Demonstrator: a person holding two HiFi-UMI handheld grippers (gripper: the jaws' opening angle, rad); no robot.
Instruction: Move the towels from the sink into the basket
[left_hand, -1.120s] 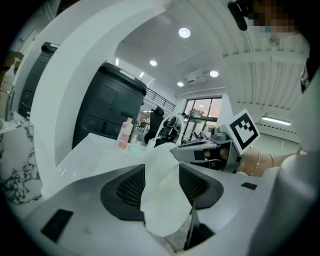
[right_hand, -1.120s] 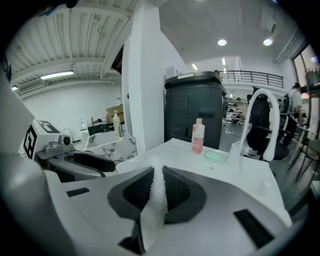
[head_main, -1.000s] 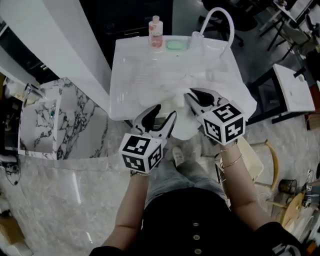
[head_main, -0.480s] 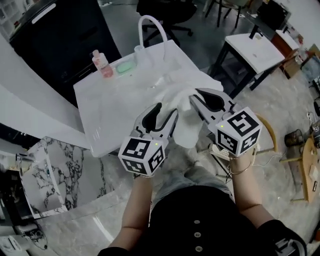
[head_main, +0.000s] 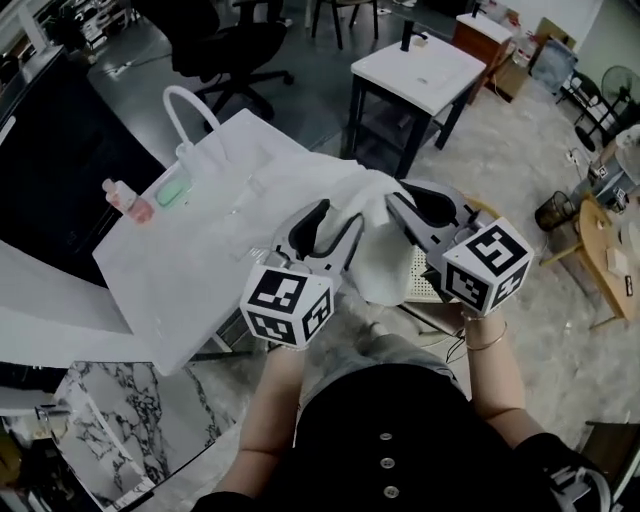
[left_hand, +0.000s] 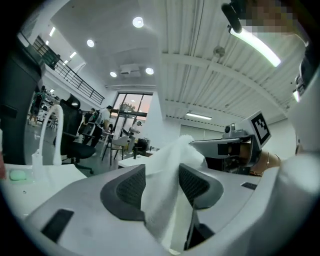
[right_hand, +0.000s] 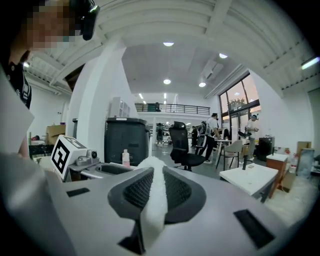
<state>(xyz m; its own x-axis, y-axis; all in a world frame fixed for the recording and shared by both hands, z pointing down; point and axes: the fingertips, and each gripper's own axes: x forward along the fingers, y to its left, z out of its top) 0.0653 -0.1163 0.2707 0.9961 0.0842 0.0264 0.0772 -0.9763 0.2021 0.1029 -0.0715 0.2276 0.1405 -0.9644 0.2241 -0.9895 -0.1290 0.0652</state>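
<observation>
A white towel (head_main: 375, 240) hangs in the air between my two grippers, to the right of the white sink (head_main: 190, 260). My left gripper (head_main: 338, 218) is shut on one bunched edge of the towel (left_hand: 172, 155), which fills the gap between its pads (left_hand: 125, 190). My right gripper (head_main: 415, 200) is shut on another fold of the towel (right_hand: 155, 200), pinched thin between its jaws. A pale latticed basket (head_main: 425, 285) shows partly under the hanging cloth, beside my right forearm. The inside of the sink is hidden from here.
On the sink's far rim stand a curved white faucet (head_main: 190, 110), a pink bottle (head_main: 128, 200) and a green soap (head_main: 173, 190). Beyond are a small white table (head_main: 420, 65) and a black office chair (head_main: 235, 45). A wooden stool (head_main: 610, 260) stands at right.
Both grippers have lifted the towel up and off the sink and carried it to the right. The view has swung right, so the sink now lies at the left.
</observation>
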